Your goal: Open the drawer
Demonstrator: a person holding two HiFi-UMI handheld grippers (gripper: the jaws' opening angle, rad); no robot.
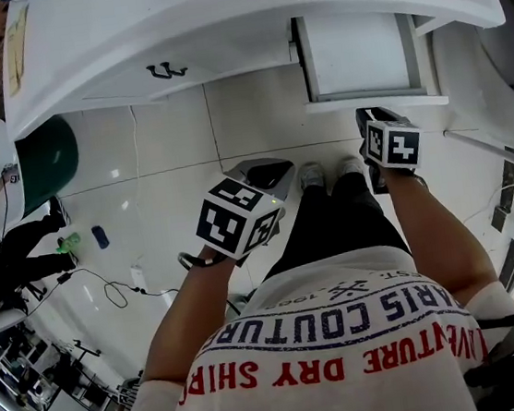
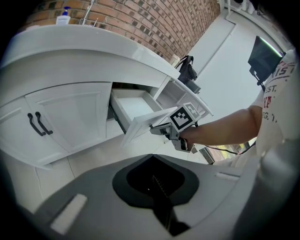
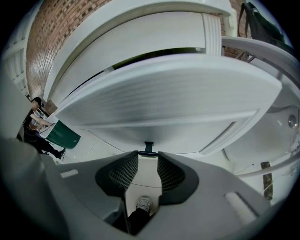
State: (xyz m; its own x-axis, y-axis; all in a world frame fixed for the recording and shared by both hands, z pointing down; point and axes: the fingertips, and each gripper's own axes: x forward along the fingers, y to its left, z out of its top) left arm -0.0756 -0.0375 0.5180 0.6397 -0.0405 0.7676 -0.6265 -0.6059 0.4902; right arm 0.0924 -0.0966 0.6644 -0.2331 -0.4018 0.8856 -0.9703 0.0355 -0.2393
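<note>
Drawer handle (image 3: 148, 147) sits between your right gripper's (image 3: 148, 156) closing jaw tips, so clamp squarely and pull straight back; your left gripper's (image 2: 153, 180) jaws rest together.

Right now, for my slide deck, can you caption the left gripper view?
White drawer pulled open beside closed cabinet doors, under a curved countertop against a brick wall.
</note>
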